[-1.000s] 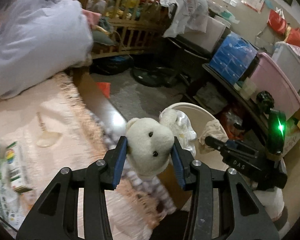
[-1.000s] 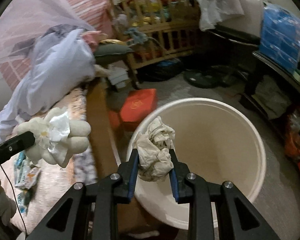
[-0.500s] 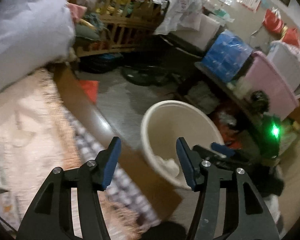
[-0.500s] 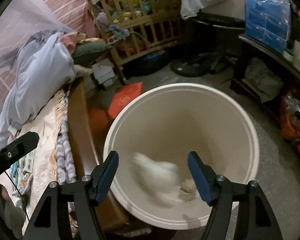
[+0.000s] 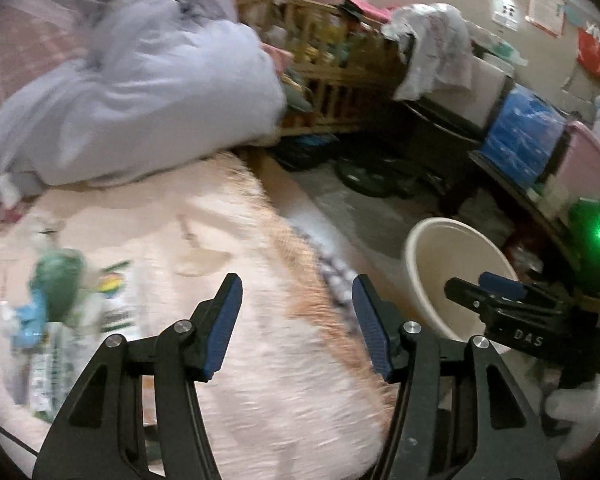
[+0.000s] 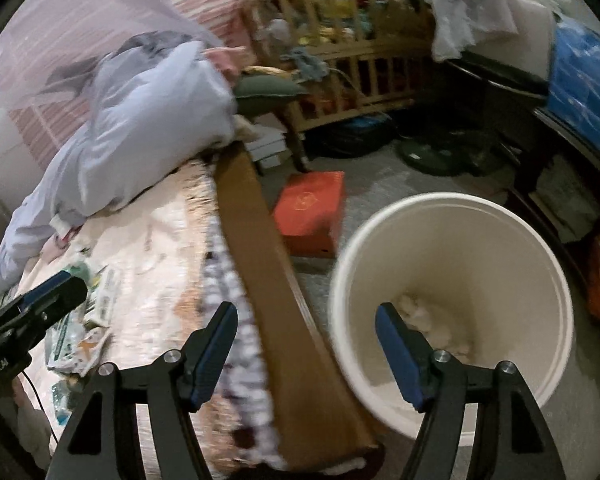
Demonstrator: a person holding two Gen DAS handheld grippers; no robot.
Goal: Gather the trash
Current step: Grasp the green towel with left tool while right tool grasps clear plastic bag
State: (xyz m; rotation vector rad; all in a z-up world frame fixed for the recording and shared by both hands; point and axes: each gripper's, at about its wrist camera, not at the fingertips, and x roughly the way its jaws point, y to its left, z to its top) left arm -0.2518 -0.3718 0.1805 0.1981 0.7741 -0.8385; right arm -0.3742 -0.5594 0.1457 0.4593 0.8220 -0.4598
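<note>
Left wrist view: left tongs point(image 5: 296, 312) open, empty, over the pink fringed bed blanket point(image 5: 260, 360).
Blurred green-and-white wrappers point(image 5: 60, 300) lie on the blanket at left; cream round plastic bin point(image 5: 432, 264) on the floor at right.

Right wrist view: right tongs point(image 6: 306, 340) open, empty.
Crumpled white trash point(image 6: 428, 320) sits in the bin point(image 6: 532, 272), beside the bed's brown wooden rail point(image 6: 260, 248); orange flat box point(image 6: 312, 208) behind it.

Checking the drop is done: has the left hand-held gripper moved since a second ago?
Yes. The left hand-held gripper has swung left, off the bucket, over the bed.
</note>
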